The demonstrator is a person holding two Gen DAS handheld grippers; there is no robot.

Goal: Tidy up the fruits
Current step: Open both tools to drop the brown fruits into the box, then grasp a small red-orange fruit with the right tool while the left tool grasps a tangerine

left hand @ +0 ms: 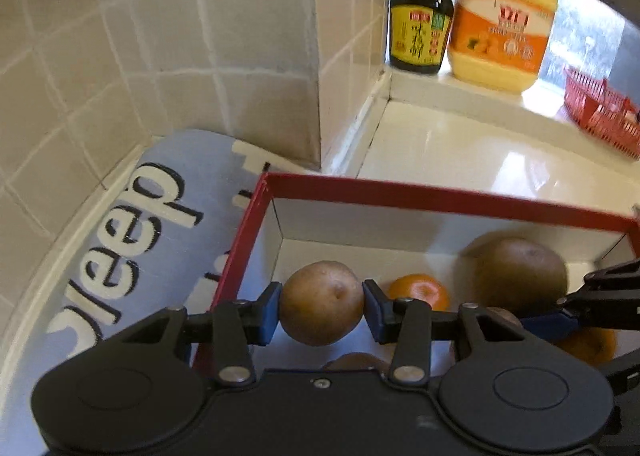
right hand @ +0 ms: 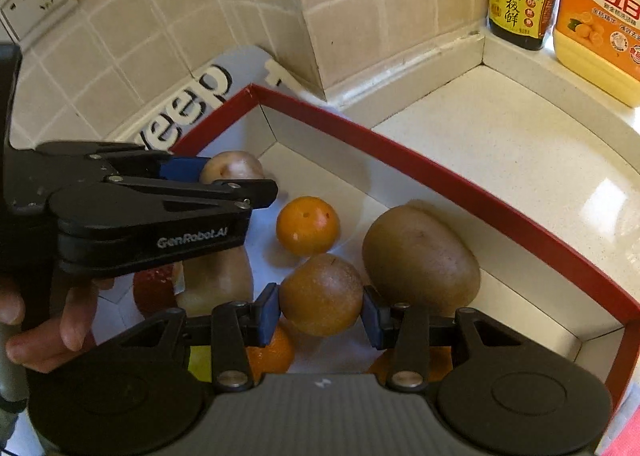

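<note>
A red-rimmed white box (left hand: 440,196) (right hand: 400,152) stands on the counter. My left gripper (left hand: 322,302) is shut on a pale tan round fruit (left hand: 320,324) and hangs over the box's left end. In the right wrist view the left gripper (right hand: 224,180) comes in from the left with that fruit (right hand: 236,166). My right gripper (right hand: 322,298) is shut on a brown round fruit (right hand: 320,280) above the box's middle. Inside lie an orange (right hand: 308,225) (left hand: 418,290), a large kiwi (right hand: 420,252) (left hand: 520,274), a pale pear-like fruit (right hand: 216,280), a red fruit (right hand: 154,292) and more oranges, partly hidden.
A dark sauce bottle (left hand: 420,16) and a yellow detergent jug (left hand: 504,24) stand on the ledge behind. A red basket (left hand: 604,112) is at far right. A blue lettered mat (left hand: 160,224) lies left of the box, against the tiled wall. A wall socket (right hand: 38,0) is upper left.
</note>
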